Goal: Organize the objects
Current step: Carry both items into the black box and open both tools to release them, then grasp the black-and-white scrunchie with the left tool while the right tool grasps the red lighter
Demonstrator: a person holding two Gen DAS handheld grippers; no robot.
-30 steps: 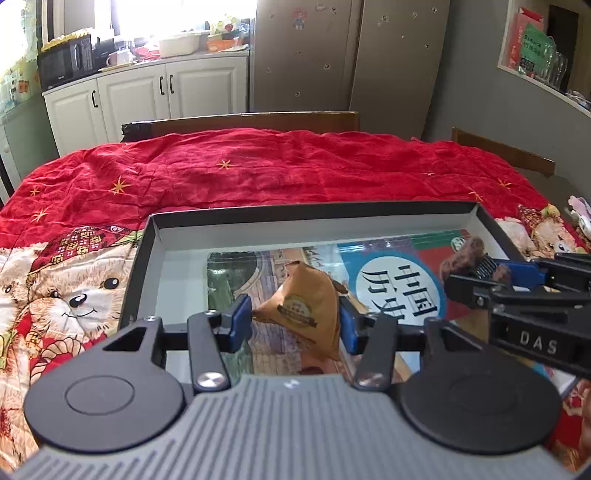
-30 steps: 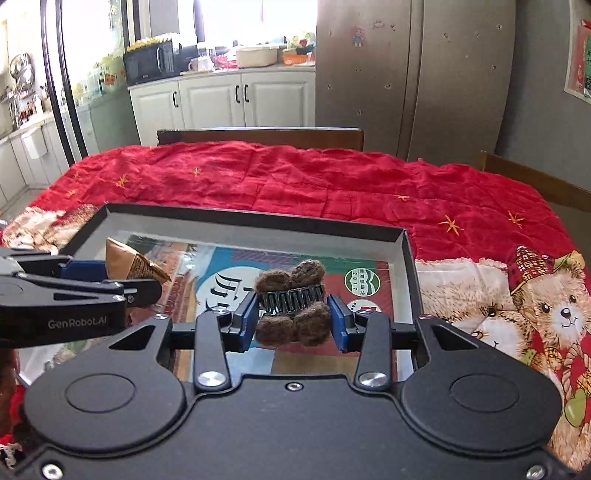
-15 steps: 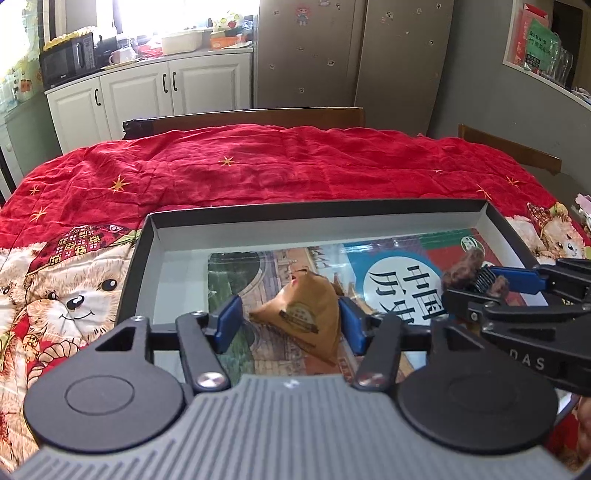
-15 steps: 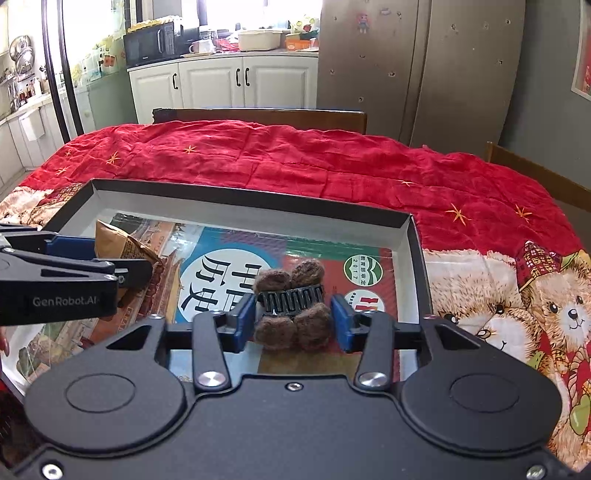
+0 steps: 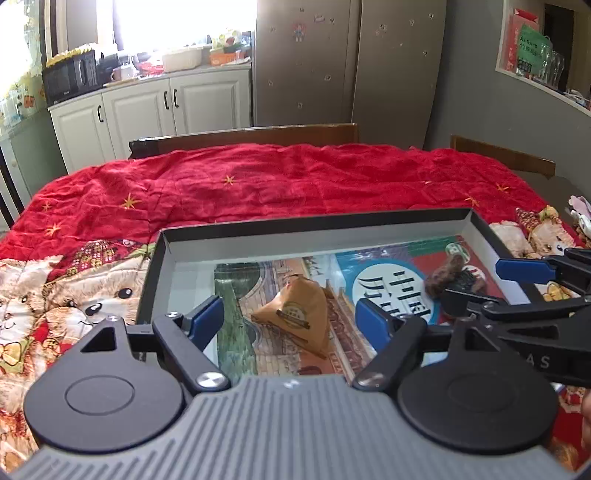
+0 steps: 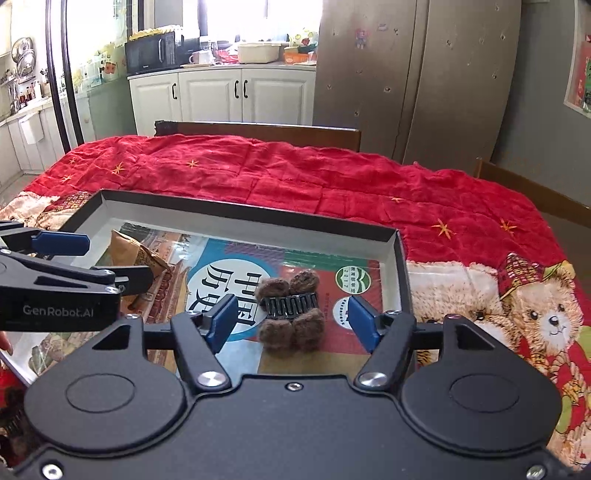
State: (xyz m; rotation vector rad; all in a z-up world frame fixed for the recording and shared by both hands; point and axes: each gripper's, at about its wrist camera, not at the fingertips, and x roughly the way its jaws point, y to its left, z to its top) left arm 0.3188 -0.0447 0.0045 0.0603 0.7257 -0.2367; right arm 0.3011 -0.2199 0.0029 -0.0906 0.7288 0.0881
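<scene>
Tray (image 5: 168, 258) sits on the red quilt (image 5: 258, 184) covering the worktop, with a printed book cover lining its floor. Left tool (image 5: 290, 317) is open, its blue pads apart on either side of the tan pouch (image 5: 295, 314), which lies on the tray floor. Right tool (image 6: 291, 319) is open too, pads clear of the brown hair clip (image 6: 291, 308) lying in the tray's right part.

Bright daylight from the blown-out kitchen window (image 5: 184, 22), sharp centre, strong fisheye bending at edges.
</scene>
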